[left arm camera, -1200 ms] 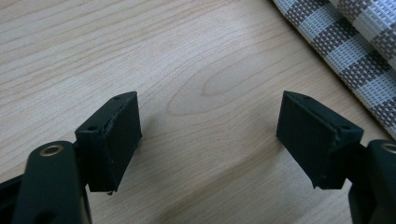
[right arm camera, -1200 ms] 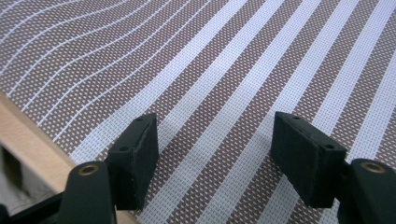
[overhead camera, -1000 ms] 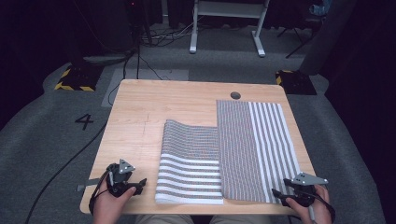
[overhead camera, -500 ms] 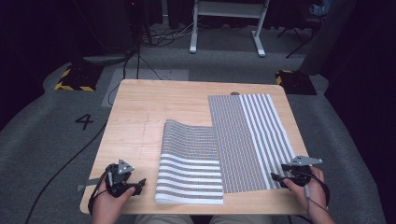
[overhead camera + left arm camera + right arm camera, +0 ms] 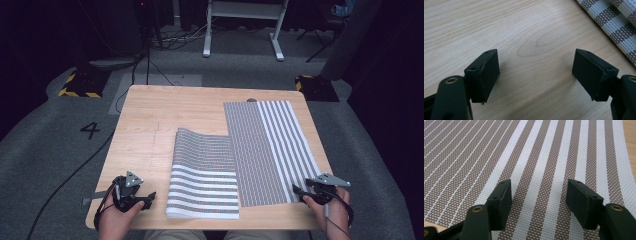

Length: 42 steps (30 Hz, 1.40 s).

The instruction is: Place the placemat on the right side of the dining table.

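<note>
Step in hand: The person was busy with a striped placemat point(image 5: 272, 150) on the wooden table point(image 5: 165, 125). It looked like the mat was being slid or lined up, and the right gripper point(image 5: 298, 190) was getting ready to take its near corner.

Where the mat was: It lay flat on the right part of the table and reached from near the far edge almost to the near edge. Its left edge was touching or just over a second striped placemat point(image 5: 204, 180).

Second mat: It lay in the middle, near the person, and its far end bulged up a bit.

Right gripper: Its jaws had just been closing a little, but they were apart and hung over the mat's stripes point(image 5: 541, 170). Nothing was pinched.

Left gripper point(image 5: 150, 197): It sat at the near left corner, jaws wide apart over bare wood point(image 5: 534, 45), holding nothing. The second mat's edge point(image 5: 614, 27) was just beside it.

Next move: Probably go low, slip one jaw under the mat's edge, then squeeze.

Containers: There were none on the table.

Other things: A small dark round spot point(image 5: 251, 100) sat at the table's far edge, touching the mat's far end.
</note>
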Each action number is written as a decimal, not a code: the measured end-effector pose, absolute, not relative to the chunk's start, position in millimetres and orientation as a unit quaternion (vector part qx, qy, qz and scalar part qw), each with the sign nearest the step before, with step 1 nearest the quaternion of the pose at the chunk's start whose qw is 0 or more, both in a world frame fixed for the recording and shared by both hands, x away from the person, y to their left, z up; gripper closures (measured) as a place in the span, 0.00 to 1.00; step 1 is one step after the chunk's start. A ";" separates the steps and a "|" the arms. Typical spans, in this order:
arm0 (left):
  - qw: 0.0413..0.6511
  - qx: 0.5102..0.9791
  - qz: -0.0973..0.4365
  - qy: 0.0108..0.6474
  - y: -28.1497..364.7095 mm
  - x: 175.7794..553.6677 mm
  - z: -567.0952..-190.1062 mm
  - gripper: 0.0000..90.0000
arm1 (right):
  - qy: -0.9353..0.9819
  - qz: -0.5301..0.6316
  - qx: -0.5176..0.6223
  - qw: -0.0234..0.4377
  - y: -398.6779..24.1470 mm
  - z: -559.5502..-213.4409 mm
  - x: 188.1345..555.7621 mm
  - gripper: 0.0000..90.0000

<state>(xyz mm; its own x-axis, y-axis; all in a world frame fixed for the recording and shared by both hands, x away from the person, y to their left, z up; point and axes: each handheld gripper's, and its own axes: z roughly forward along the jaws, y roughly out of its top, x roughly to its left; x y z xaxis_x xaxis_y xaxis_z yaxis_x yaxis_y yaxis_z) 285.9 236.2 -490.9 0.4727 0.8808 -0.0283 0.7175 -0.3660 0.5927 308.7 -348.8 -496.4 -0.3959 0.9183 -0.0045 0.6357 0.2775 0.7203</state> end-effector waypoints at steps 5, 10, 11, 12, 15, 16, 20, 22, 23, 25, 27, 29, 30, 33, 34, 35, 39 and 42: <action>0.276 0.812 0.148 0.492 235.5 286.8 -491.1 0.25 | 0.796 0.330 0.465 0.204 -349.8 -490.1 317.1 0.41; 0.276 0.812 0.148 0.492 233.1 287.3 -491.0 0.25 | 0.803 0.340 0.429 0.236 -337.1 -476.2 338.5 0.37; 0.275 0.812 0.149 0.493 233.0 287.2 -491.0 0.25 | 0.806 0.336 0.425 0.239 -333.8 -474.1 345.2 0.37; 0.277 0.812 0.148 0.492 233.3 286.9 -491.3 0.25 | 0.808 0.334 0.422 0.240 -332.2 -472.9 349.5 0.37; 0.275 0.811 0.152 0.494 235.2 284.0 -491.2 0.25 | 0.812 0.329 0.424 0.229 -330.2 -470.4 367.6 0.40; 0.276 0.809 0.156 0.495 236.1 282.6 -491.4 0.25 | 0.809 0.327 0.431 0.231 -330.6 -470.4 373.9 0.42; 0.273 0.806 0.158 0.501 241.9 274.2 -490.3 0.25 | 0.800 0.307 0.458 0.234 -337.7 -471.9 399.7 0.52; 0.275 0.802 0.158 0.505 244.7 270.5 -489.8 0.25 | 0.798 0.301 0.466 0.235 -343.7 -472.6 411.4 0.56; 0.275 0.801 0.161 0.506 246.6 268.6 -489.6 0.25 | 0.796 0.300 0.471 0.234 -346.6 -472.7 416.7 0.57; 0.272 0.797 0.164 0.514 249.7 264.5 -489.4 0.25 | 0.790 0.295 0.485 0.233 -352.1 -473.3 426.5 0.56; 0.272 0.793 0.165 0.520 252.5 260.7 -490.4 0.25 | 0.786 0.283 0.498 0.232 -357.1 -475.1 436.3 0.56; 0.271 0.792 0.166 0.521 254.4 258.5 -491.3 0.25 | 0.788 0.265 0.502 0.240 -359.0 -477.8 443.1 0.53; 0.268 0.791 0.167 0.524 255.3 257.2 -491.3 0.25 | 0.790 0.259 0.499 0.244 -359.2 -479.1 445.3 0.52; 0.272 0.788 0.168 0.527 257.0 254.5 -492.0 0.25 | 0.782 0.260 0.515 0.235 -362.2 -483.4 452.3 0.46; 0.270 0.787 0.171 0.529 257.4 253.7 -491.9 0.25 | 0.778 0.260 0.522 0.233 -364.7 -484.7 454.5 0.41; 0.270 0.788 0.168 0.528 257.8 253.5 -491.7 0.25 | 0.769 0.264 0.535 0.228 -367.8 -485.9 456.9 0.37; 0.270 0.789 0.167 0.527 257.2 253.5 -491.6 0.25 | 0.756 0.275 0.556 0.209 -374.3 -487.9 460.8 0.33; 0.270 0.792 0.165 0.522 255.4 255.1 -491.4 0.25 | 0.755 0.271 0.561 0.204 -373.2 -487.0 461.1 0.33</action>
<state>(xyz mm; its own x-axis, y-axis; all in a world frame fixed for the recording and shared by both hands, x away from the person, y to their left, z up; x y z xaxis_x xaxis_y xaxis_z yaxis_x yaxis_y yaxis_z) 255.1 255.4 -491.4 0.3995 0.9165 -0.0197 0.7381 -0.3089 0.5998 461.1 -373.2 -487.0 -0.2875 0.9578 -0.0033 0.7366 0.2233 0.6384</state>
